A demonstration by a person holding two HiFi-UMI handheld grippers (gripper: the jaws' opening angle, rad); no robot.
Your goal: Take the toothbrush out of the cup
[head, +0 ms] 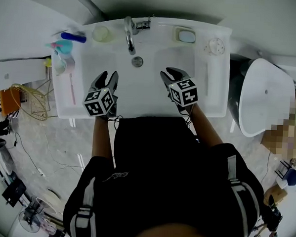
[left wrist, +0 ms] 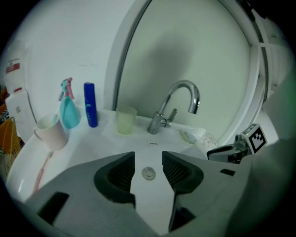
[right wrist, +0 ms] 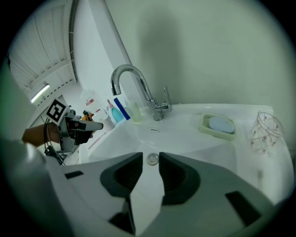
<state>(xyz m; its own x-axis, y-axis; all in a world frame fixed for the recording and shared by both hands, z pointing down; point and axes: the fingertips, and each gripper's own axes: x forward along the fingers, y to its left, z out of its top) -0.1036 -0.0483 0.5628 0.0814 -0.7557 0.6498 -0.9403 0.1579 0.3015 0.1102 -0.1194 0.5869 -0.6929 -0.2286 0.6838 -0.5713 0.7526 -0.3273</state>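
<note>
A pale pink cup (left wrist: 50, 133) stands on the sink's left ledge, also seen as the cup (head: 59, 64) from above. A pink toothbrush (head: 71, 89) lies flat on the ledge in front of it, the same toothbrush (left wrist: 40, 170) showing low at the left. Whether another thin handle stands in the cup I cannot tell. My left gripper (head: 107, 76) hovers open over the basin's left half, nothing between its jaws (left wrist: 148, 159). My right gripper (head: 171, 72) hangs open over the right half, also with nothing in it (right wrist: 150, 159). Both are well apart from the cup.
A chrome faucet (head: 129, 34) rises at the back of the white sink (head: 215, 110), drain (head: 137, 61) below it. Teal spray bottle (left wrist: 69, 112), blue bottle (left wrist: 90, 105) and translucent cup (left wrist: 125, 120) stand on the left ledge. Soap dish (head: 185, 36) and clear glass (head: 216, 46) sit at the right. Toilet (head: 265, 97) stands beside.
</note>
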